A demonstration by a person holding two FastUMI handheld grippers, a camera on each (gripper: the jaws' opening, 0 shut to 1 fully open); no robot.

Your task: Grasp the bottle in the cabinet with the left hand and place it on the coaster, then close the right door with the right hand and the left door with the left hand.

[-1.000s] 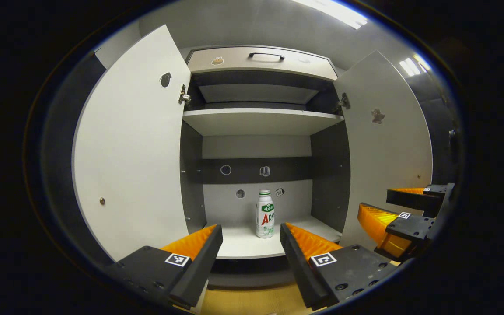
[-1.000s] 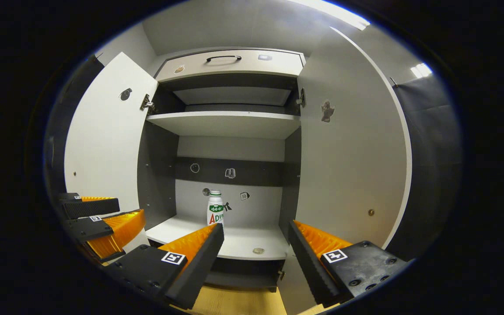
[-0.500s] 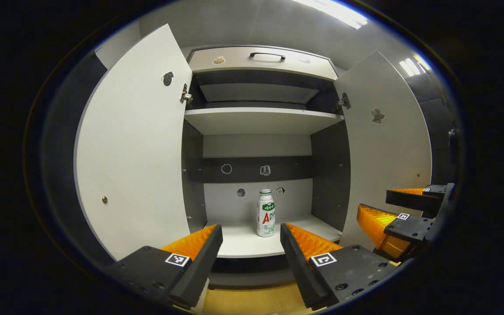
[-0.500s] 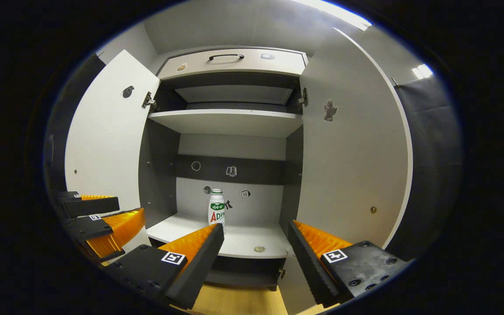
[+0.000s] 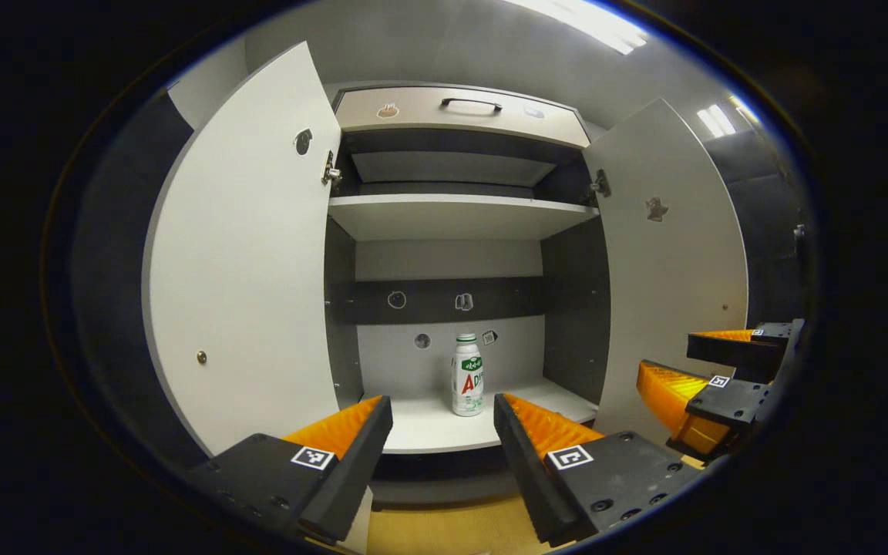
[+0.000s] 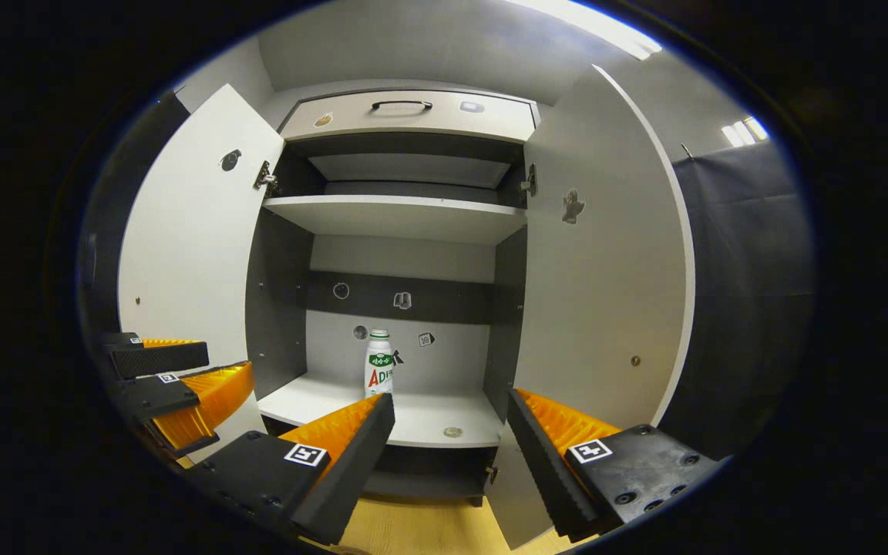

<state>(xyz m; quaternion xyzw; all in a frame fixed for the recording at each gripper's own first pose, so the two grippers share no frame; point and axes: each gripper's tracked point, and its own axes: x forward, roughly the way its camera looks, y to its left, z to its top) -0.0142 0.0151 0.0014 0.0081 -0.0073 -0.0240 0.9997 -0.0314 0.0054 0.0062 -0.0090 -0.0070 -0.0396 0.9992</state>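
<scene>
A white bottle (image 5: 468, 375) with a green and red label stands upright on the cabinet's lower shelf (image 5: 428, 432), near the back wall. My left gripper (image 5: 442, 412) is open in front of the shelf, short of the bottle, which shows in the gap between its orange fingers. My right gripper (image 6: 450, 408) is open too, with the bottle (image 6: 378, 370) just above its left finger. Both cabinet doors stand wide open: the left door (image 5: 243, 262) and the right door (image 5: 675, 270). Each gripper sees the other, the right gripper (image 5: 691, 366) and the left gripper (image 6: 201, 370), off to its side.
An upper shelf (image 5: 452, 204) spans the cabinet, and a drawer with a black handle (image 5: 471, 102) sits above it. A small round disc (image 6: 452, 432) lies near the lower shelf's front edge. Wooden floor (image 6: 413, 532) runs below the cabinet. Stickers dot the back wall and doors.
Both views have drifted slightly back from the cabinet, so it looks a little smaller and more floor shows. The bottle and doors have not moved. Both grippers stay open.
</scene>
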